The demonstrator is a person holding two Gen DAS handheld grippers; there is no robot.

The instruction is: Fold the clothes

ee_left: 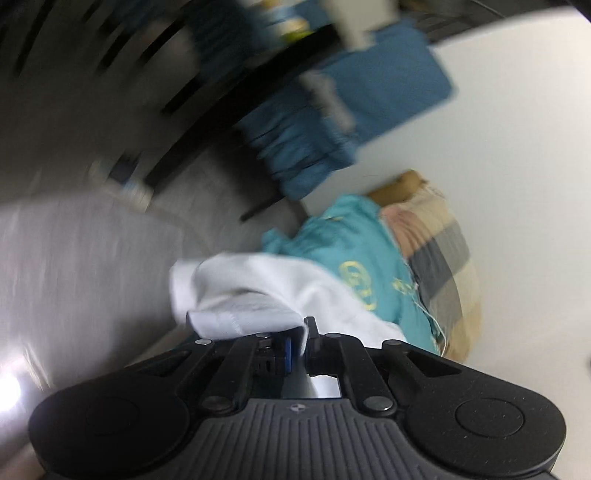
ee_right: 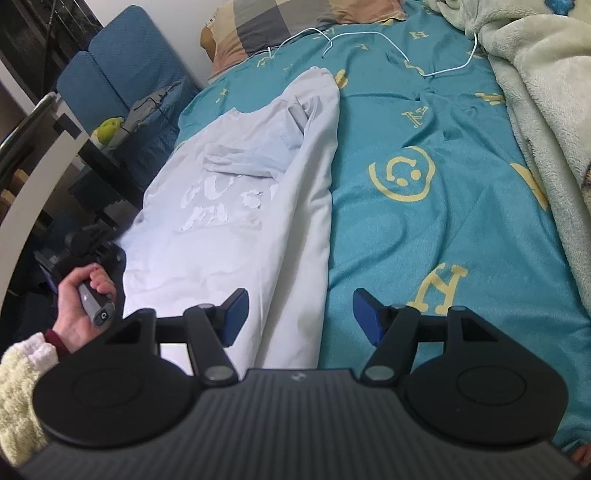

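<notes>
Fold clothes — field notes, mid-task.

Progress:
- 1 white T-shirt (ee_right: 236, 206) spread on teal bedsheet (ee_right: 424, 221), print side up, lying ahead of and left of right gripper (ee_right: 297, 317).
- Right-hand long edge of shirt turned in toward middle, forming a thick straight ridge running away from the tongs; judged as 1 lengthwise fold done or part done.
- Sleeve area near far end bunched and creased, not squared.
- Left-hand edge hangs at bed's side, not yet folded in. Crosswise folds judged outstanding. No finished stack visible.

Left tongs:
- Left gripper (ee_left: 301, 341) pinched shut on an edge of the white cloth; hem stitching visible just ahead of fingertips, fabric bunched over and beyond them.
- Left wrist view heavily blurred; rest of shirt trails ahead and right of tongs toward the teal sheet.
- Pointing gently downward, out over bed's edge, floor to the left.

Right tongs:
- Jaws wide apart, nothing held. Blue pads (ee_right: 234, 319) straddle the shirt's near edge: left pad over white cloth, right pad over bare teal sheet, folded ridge passing between.
- Contact with cloth not determinable. Angled steeply down toward the bed.

Hand pose:
- Person's left hand (ee_right: 79, 306) seen far left of right tongs, wrapped round a grey handle at bedside, fuzzy cream sleeve (ee_right: 18, 380) behind wrist.

Surroundings:
- Checked pillow (ee_right: 280, 26) and white cable (ee_right: 369, 35) far ahead; cream blanket (ee_right: 535, 92) ahead right.
</notes>
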